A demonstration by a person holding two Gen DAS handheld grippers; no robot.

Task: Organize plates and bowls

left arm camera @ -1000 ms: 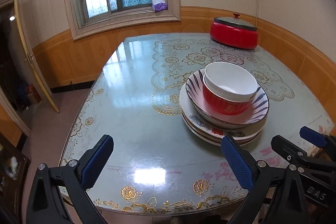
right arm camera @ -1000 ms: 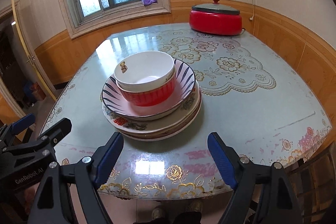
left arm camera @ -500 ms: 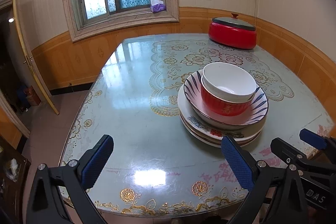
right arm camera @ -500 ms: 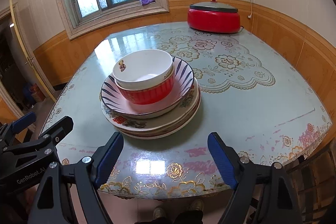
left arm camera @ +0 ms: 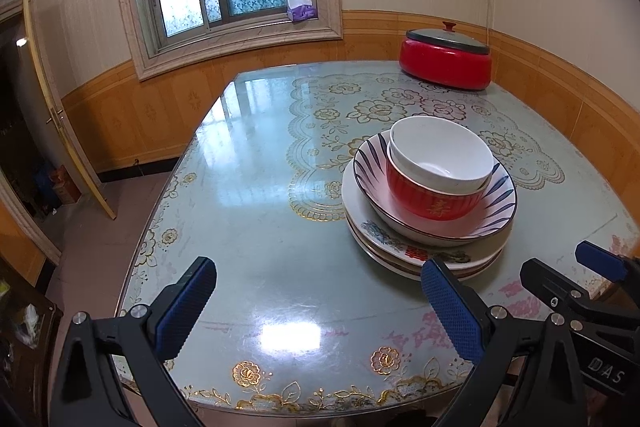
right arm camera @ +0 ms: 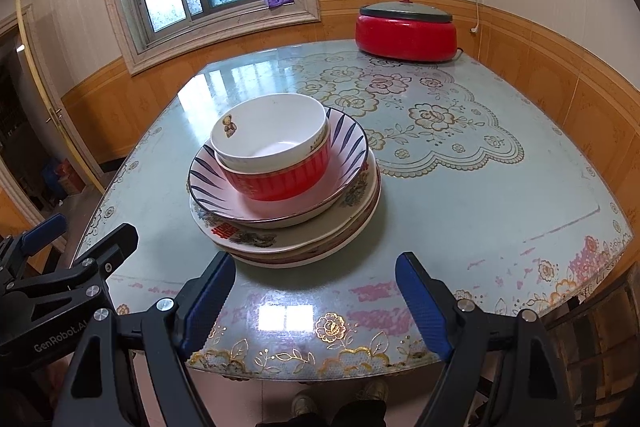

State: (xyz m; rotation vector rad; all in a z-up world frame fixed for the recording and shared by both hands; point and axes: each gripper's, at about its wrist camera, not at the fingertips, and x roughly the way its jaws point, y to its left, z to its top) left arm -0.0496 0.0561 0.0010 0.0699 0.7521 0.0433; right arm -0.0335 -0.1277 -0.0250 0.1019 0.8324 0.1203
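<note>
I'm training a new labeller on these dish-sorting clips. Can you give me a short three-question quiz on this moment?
1. True or false: the white bowl sits inside the red bowl.
2. What lies directly under the striped bowl? A) bare table B) a stack of plates C) the red pot
3. Fill in: both the left gripper and the right gripper are ____ and hold nothing.

Key:
1. True.
2. B; the stack of plates rests on the table, and the red pot stands apart at the far end.
3. Open.
</note>
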